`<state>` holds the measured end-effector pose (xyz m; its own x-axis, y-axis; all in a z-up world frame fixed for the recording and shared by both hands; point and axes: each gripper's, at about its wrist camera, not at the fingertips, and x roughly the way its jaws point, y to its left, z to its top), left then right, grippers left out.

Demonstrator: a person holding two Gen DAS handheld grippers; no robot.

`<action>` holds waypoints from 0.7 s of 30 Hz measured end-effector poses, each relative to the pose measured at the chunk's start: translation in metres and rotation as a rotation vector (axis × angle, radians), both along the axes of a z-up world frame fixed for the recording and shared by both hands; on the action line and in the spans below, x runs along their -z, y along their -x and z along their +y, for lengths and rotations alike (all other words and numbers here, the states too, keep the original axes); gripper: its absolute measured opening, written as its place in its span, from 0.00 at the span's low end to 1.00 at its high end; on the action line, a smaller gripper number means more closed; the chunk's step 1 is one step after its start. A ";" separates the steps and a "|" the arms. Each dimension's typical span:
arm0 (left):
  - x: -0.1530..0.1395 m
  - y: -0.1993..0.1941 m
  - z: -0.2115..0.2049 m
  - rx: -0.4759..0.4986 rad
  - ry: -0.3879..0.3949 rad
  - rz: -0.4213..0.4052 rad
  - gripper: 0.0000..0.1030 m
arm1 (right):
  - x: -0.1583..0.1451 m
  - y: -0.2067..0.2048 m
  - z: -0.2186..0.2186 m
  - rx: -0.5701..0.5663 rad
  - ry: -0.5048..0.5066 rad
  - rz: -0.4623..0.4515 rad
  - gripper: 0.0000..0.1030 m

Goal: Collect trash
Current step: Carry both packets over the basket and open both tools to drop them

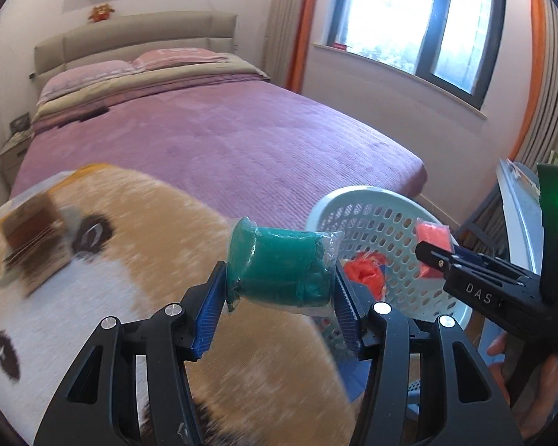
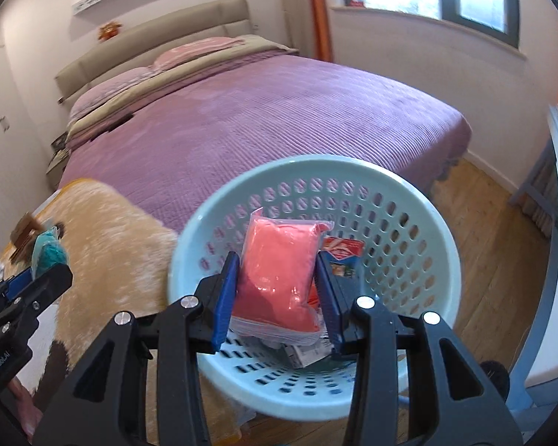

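Bedroom, purple bed (image 2: 264, 111) at the far side. Right gripper (image 2: 277, 290) pinches a pink packet (image 2: 279, 271) over the near basket (image 2: 420, 200); left gripper (image 1: 277, 293) pinches a teal packet (image 1: 282, 267) left of it, seemingly over a plush rug (image 1: 148, 260). Step: dropping off. Next, spread the right jaws, then bring the teal packet across.
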<state>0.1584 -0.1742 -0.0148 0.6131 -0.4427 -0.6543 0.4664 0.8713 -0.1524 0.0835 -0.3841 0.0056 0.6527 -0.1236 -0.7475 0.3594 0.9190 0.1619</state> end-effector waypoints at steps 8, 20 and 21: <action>0.010 -0.021 -0.052 0.066 0.013 0.041 0.50 | 0.010 -0.004 -0.033 0.079 0.004 0.049 0.37; 0.014 -0.012 -0.057 0.116 0.099 0.065 0.85 | 0.000 0.020 -0.043 0.164 -0.015 0.028 0.71; 0.013 -0.010 -0.053 0.113 0.104 0.063 0.86 | -0.004 0.023 -0.039 0.155 -0.025 0.015 0.71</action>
<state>0.1682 -0.2277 -0.0273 0.5152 -0.5738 -0.6366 0.5471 0.7920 -0.2711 0.0606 -0.4236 0.0101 0.6158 -0.2037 -0.7611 0.4995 0.8480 0.1772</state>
